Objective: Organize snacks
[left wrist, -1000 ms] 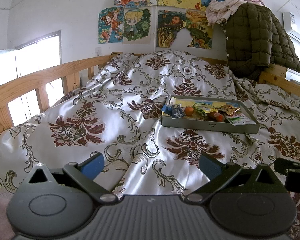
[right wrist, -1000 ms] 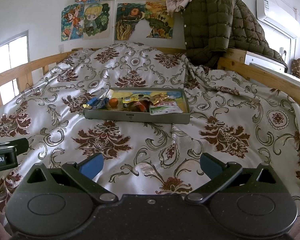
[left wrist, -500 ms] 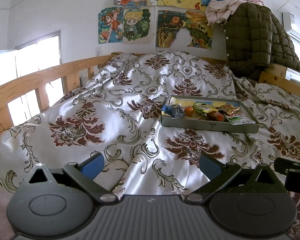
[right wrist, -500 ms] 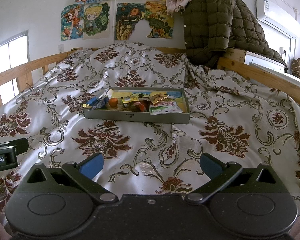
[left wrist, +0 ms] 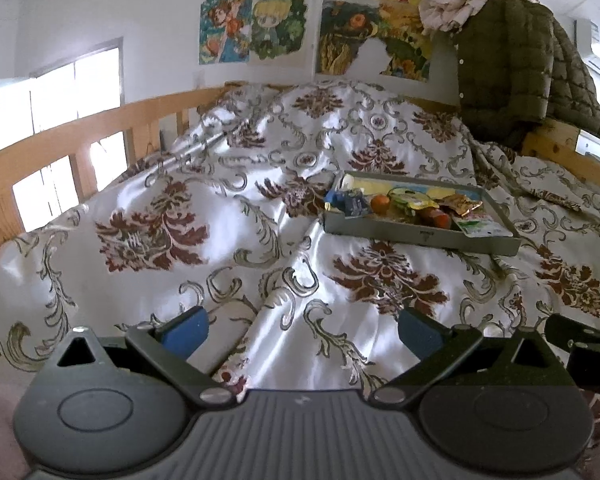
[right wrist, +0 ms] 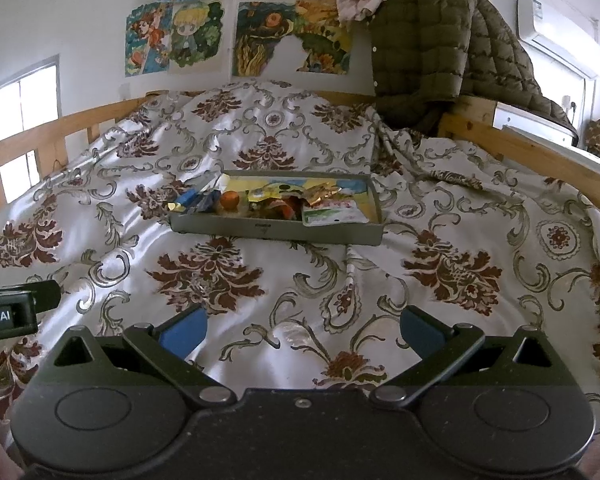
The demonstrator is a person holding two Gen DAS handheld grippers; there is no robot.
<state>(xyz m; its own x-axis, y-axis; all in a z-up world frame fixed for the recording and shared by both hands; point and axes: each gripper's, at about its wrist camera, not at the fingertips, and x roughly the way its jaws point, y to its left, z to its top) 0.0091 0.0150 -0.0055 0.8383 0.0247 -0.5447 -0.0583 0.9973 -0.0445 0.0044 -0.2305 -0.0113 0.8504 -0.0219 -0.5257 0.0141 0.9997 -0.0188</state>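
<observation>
Nothing has shifted: 2 grippers, left and right, hover spread and empty above the bedspread, well short of the snack tray.

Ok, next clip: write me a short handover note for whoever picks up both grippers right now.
Left gripper: open, empty, over the bedspread, short of the tray.
Right gripper: open, empty, also short of the tray.
The grey tray lies on the bed and holds a jumble: orange round snack, blue packets, yellow pouch, gold wrapper, white-green packet.
Done: nothing visibly sorted.
Left: everything; reach in and start sorting.
</observation>
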